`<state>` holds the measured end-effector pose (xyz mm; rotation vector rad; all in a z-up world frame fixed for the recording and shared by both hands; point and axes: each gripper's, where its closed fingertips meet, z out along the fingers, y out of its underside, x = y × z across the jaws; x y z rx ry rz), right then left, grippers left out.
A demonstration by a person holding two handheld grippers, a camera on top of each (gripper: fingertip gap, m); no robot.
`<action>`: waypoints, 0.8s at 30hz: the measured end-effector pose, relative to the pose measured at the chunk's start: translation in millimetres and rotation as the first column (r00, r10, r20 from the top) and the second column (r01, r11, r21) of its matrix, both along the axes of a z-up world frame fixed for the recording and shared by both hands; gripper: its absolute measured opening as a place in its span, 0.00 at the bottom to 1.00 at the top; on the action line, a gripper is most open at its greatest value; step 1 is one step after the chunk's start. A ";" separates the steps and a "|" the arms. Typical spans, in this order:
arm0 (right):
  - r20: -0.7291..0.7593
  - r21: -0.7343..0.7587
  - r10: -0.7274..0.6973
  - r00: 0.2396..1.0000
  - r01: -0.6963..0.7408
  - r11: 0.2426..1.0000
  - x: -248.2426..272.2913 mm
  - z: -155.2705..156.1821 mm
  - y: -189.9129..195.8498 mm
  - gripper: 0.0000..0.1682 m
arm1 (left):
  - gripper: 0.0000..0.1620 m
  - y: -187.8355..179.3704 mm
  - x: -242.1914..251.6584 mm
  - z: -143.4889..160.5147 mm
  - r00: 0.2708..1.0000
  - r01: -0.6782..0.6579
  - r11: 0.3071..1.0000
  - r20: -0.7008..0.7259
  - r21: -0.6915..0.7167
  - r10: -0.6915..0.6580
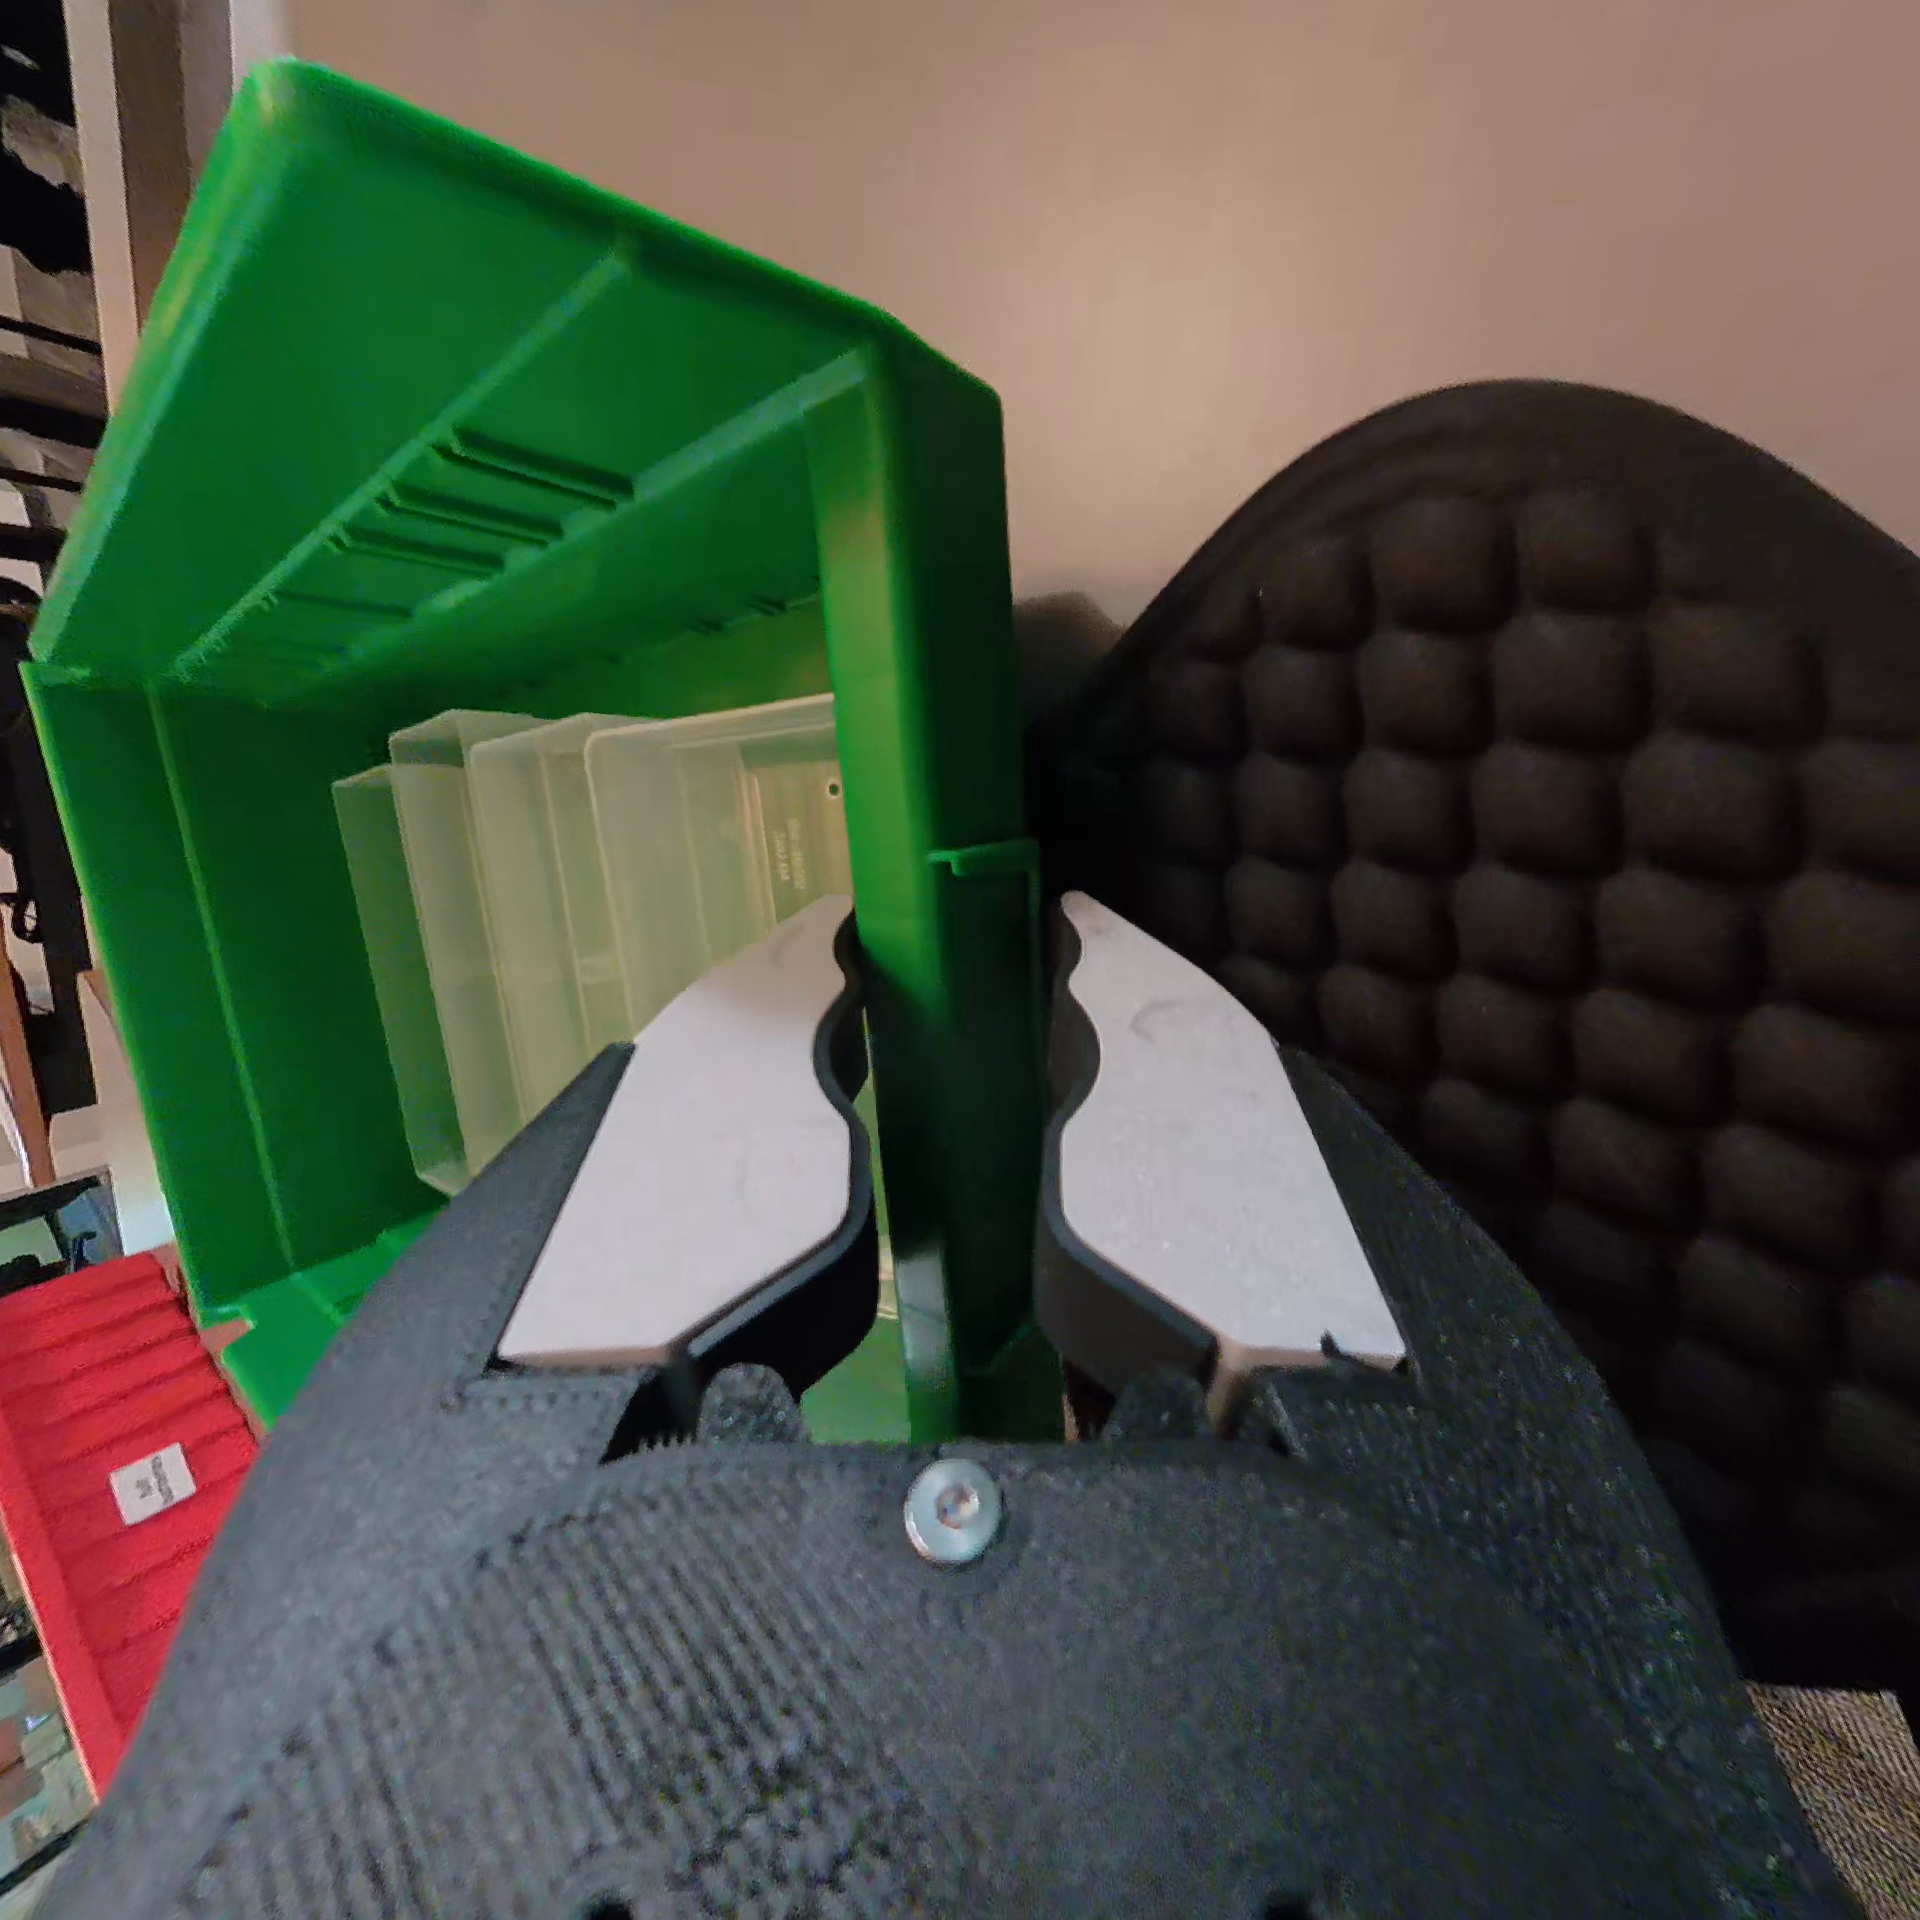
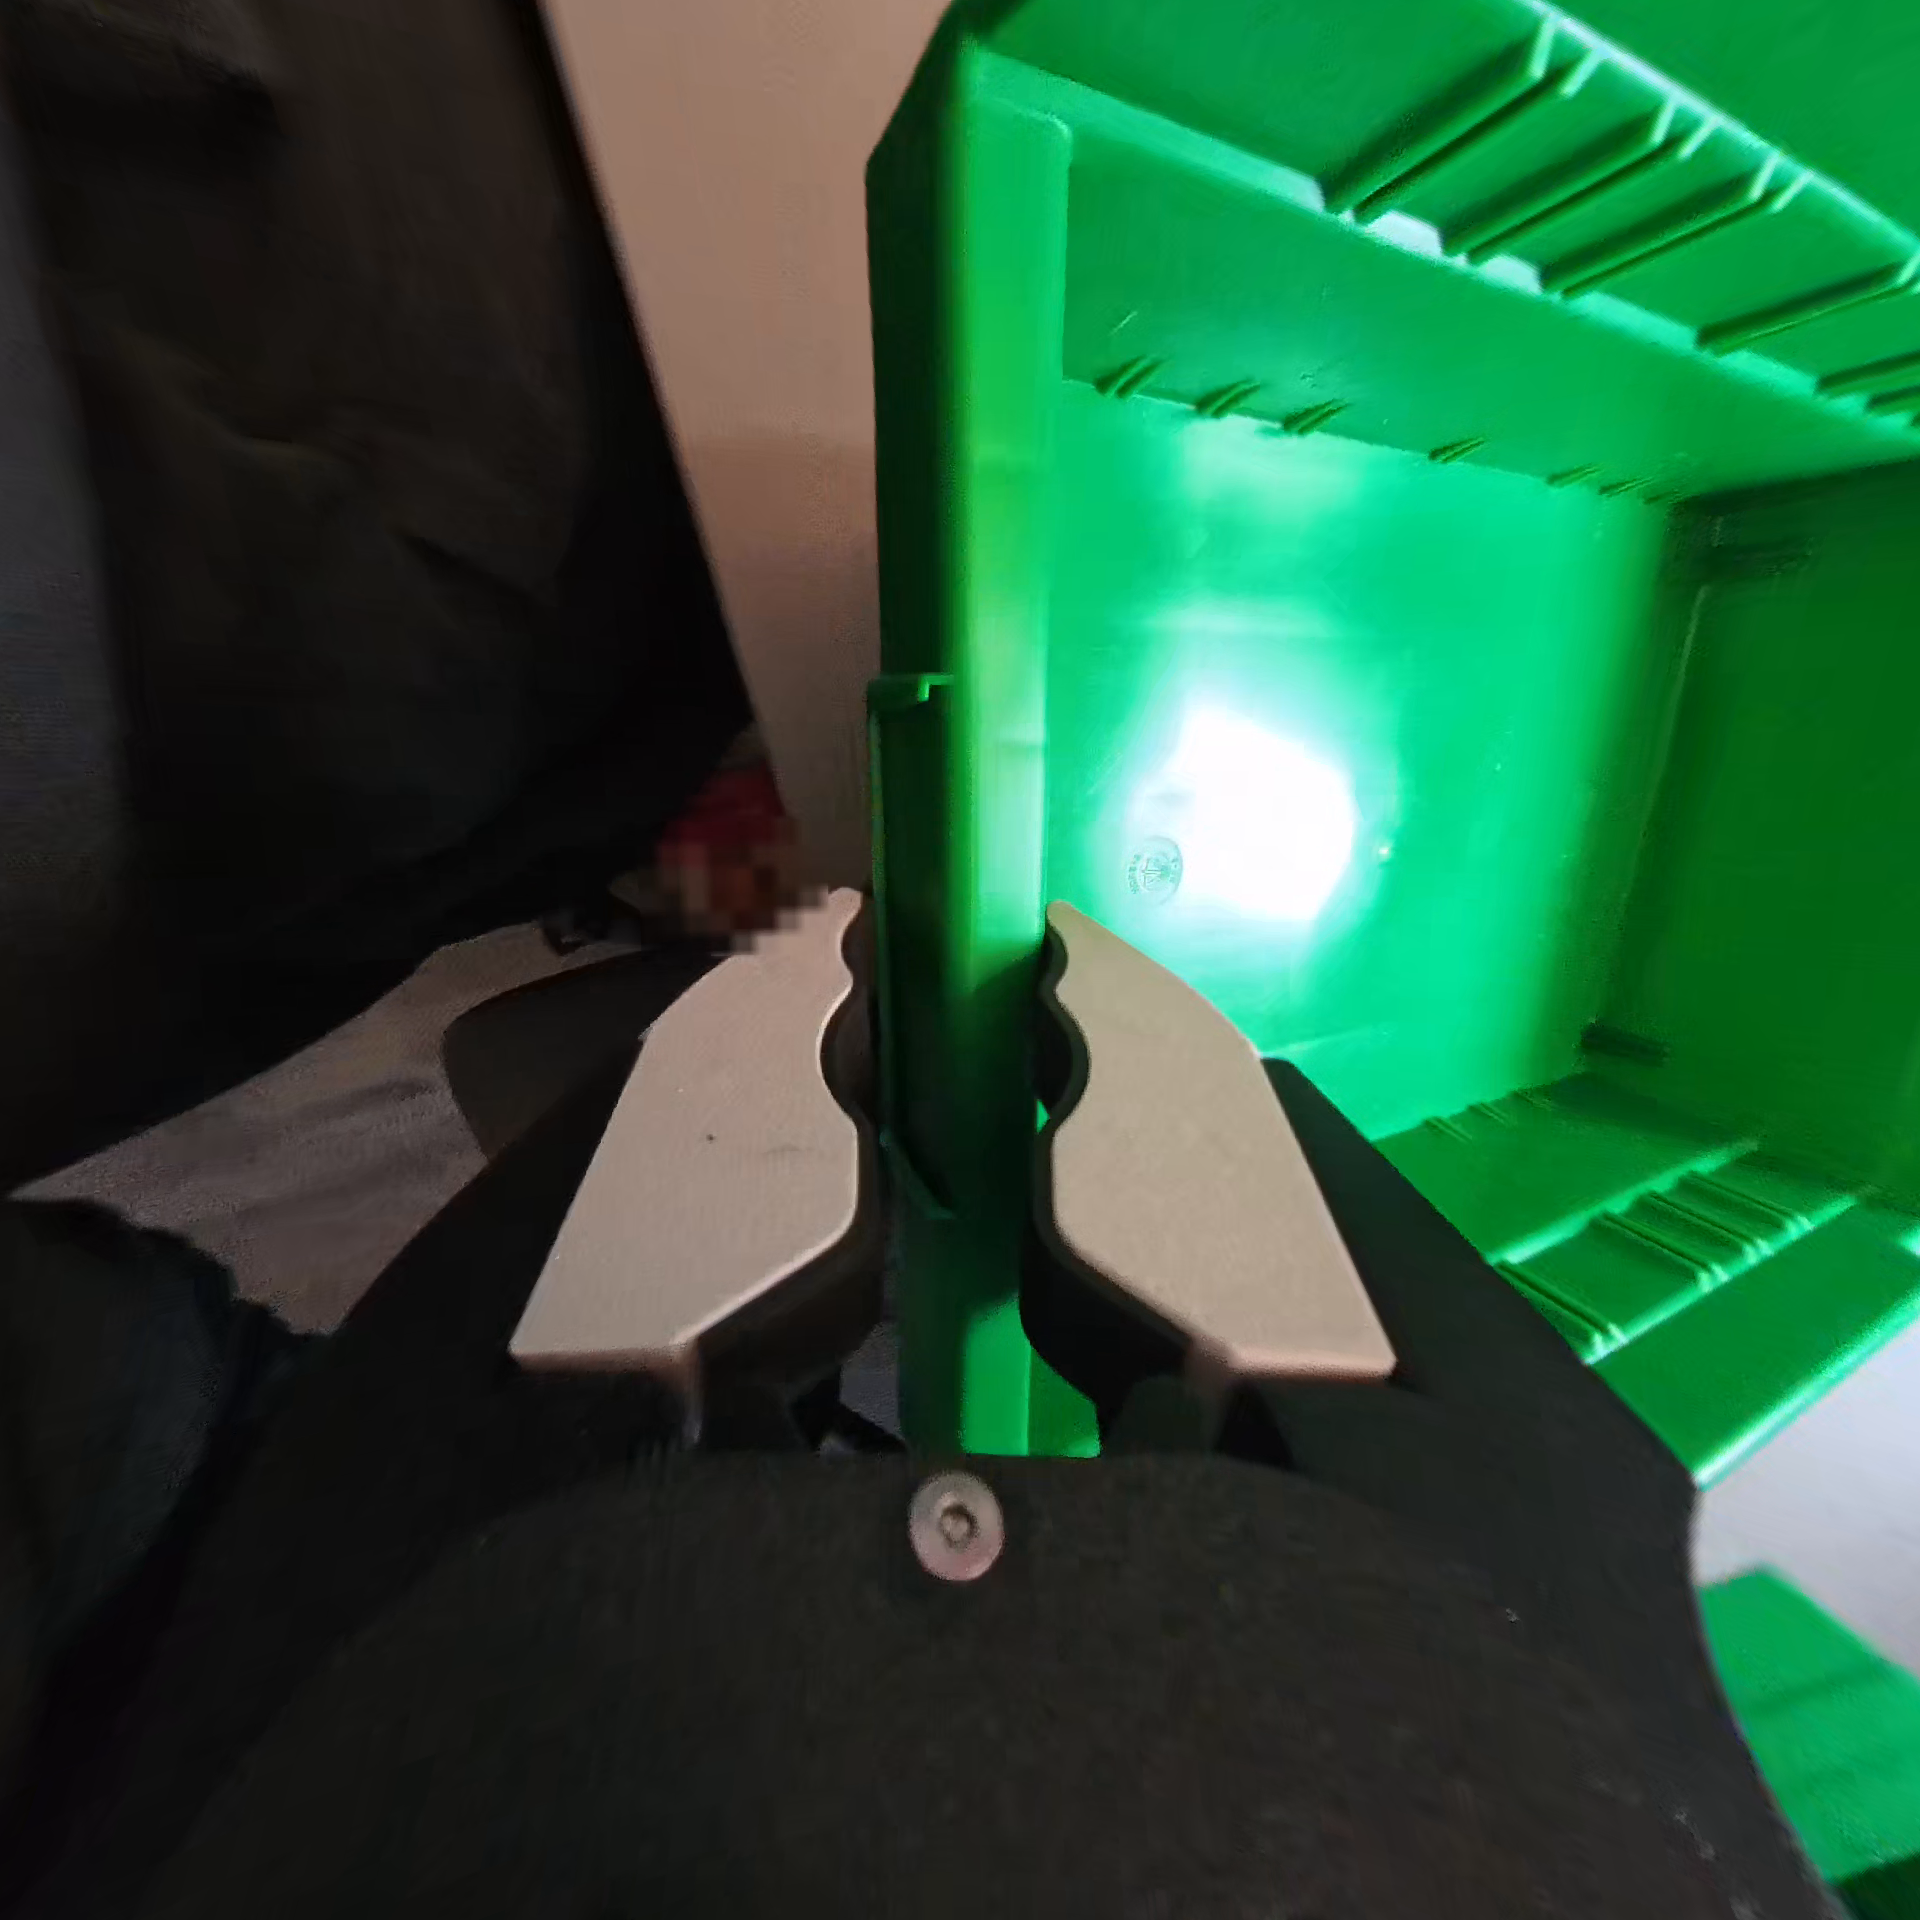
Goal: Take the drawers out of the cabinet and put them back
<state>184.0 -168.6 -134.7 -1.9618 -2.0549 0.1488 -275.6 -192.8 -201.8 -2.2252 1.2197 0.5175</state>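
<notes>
- The green plastic cabinet (image 1: 436, 436) is being held up off any surface, tilted, its open front facing both cameras; grooved drawer rails are showing on its inner walls.
- In the right wrist view the cabinet (image 2: 1351, 644) is looking empty inside, with light glowing through its back wall.
- The left gripper (image 1: 951, 914) is clamping on the cabinet's right-hand front wall edge, one finger inside the opening and one outside, both pressing against the plastic.
- The right gripper (image 2: 951, 920) is clamping on the opposite front wall edge, its fingers likewise sitting one on each side of the wall and touching it.
- Several clear plastic drawers (image 1: 582, 883) are appearing in the left wrist view through the cabinet's frame, standing on edge in a row; whether they are inside the cabinet or behind it cannot be told.
- A black padded chair back (image 1: 1507, 831) with a bumpy cushion is standing just right of the cabinet.
- A red ribbed object (image 1: 104, 1455) is lying at lower left.
- A beige wall (image 1: 1143, 208) is rising behind everything.
</notes>
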 end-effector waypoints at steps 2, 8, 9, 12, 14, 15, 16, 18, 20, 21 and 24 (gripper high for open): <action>0.020 0.030 -0.097 0.995 0.096 0.995 14.8 -6.3 20.2 0.16 | 0.20 6.1 3.9 -0.5 1.000 0.012 1.000 0.006 0.006 -0.012; 0.052 0.126 -0.216 0.975 0.208 0.970 45.0 -33.1 115.3 0.16 | 0.20 24.8 11.7 -5.9 1.000 0.015 1.000 0.005 0.010 -0.015; 0.051 0.148 -0.219 0.974 0.209 0.967 47.7 -38.3 134.1 0.16 | 0.20 27.6 12.9 -6.6 1.000 0.021 1.000 0.010 0.012 -0.021; 0.073 0.209 -0.224 0.972 0.205 0.956 56.2 -57.3 186.6 0.17 | 0.20 35.8 16.8 -8.7 0.999 0.049 0.999 0.017 0.008 -0.049; 0.096 0.243 -0.234 0.967 0.205 0.948 63.3 -70.5 218.1 0.17 | 0.19 42.5 18.8 -10.0 0.997 0.071 0.997 0.016 0.004 -0.071; 0.101 0.258 -0.235 0.967 0.203 0.945 65.9 -76.6 232.2 0.16 | 0.19 46.3 19.1 -10.2 0.996 0.082 0.997 0.018 0.002 -0.082; 0.104 0.275 -0.239 0.965 0.203 0.940 68.5 -81.2 245.5 0.17 | 0.19 50.9 19.0 -9.6 0.996 0.090 0.996 0.024 0.002 -0.090; 0.059 0.287 -0.239 0.969 0.213 0.934 65.6 -80.7 266.1 0.17 | 0.19 61.6 17.1 -7.5 0.994 0.101 0.995 0.037 0.002 -0.101; 0.050 0.294 -0.243 0.969 0.218 0.930 64.2 -80.6 279.9 0.16 | 0.20 74.2 13.3 -5.8 0.993 0.108 0.994 0.037 0.000 -0.108; 0.053 0.289 -0.253 0.966 0.227 0.930 64.3 -80.7 284.6 0.16 | 0.20 81.3 11.2 -5.4 0.993 0.111 0.994 0.034 0.000 -0.111; 0.065 0.288 -0.256 0.965 0.227 0.930 63.1 -80.9 291.0 0.16 | 0.20 105.0 4.6 -7.0 0.992 0.121 0.993 0.027 0.005 -0.121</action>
